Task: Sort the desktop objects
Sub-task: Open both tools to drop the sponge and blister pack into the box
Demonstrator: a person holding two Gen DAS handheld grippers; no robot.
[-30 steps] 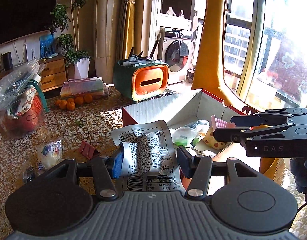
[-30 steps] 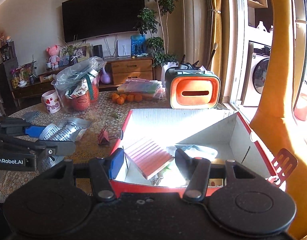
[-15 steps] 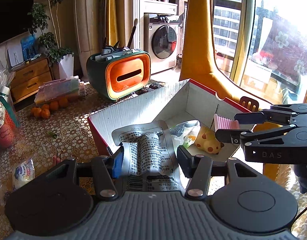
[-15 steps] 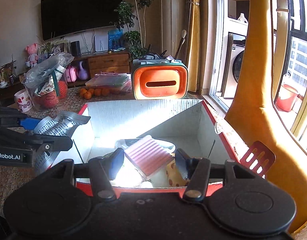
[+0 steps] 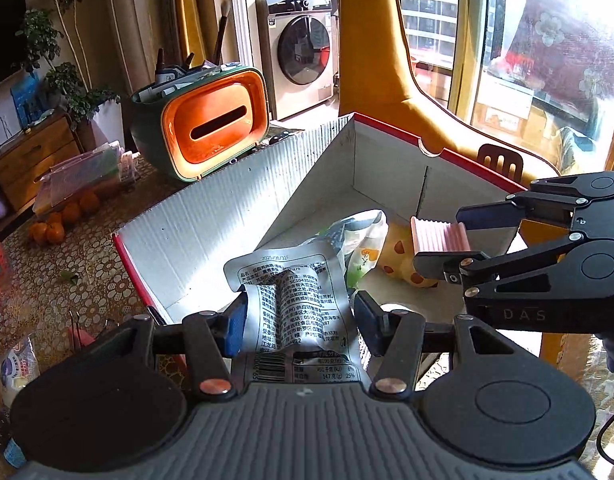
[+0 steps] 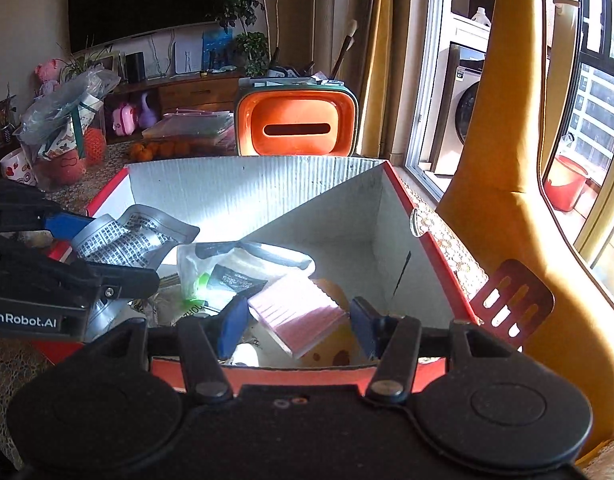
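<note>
My left gripper [image 5: 297, 314] is shut on a silver foil packet [image 5: 293, 300] with black print, held over the near left corner of the red-rimmed cardboard box [image 5: 227, 216]. My right gripper [image 6: 297, 320] is shut on a pink ribbed pad [image 6: 297, 314], held over the box's near edge; the pad also shows in the left wrist view [image 5: 439, 236]. Inside the box lie a clear bag with green contents [image 6: 235, 268] and a yellow spotted toy [image 5: 403, 254]. The left gripper with the foil packet [image 6: 127, 236] shows at left in the right wrist view.
An orange and green tissue holder [image 5: 205, 122] stands behind the box. Oranges [image 5: 63, 216], a stack of folders [image 5: 83, 172], a white snack bag [image 5: 17, 368] and a bagged jar [image 6: 63, 136] sit on the patterned table to the left. A yellow curtain [image 6: 507, 160] hangs at right.
Both grippers have moved forward and rightward over the box with their loads. The foil packet has gone from above the table to inside the box rim. The pink pad has sunk lower.
</note>
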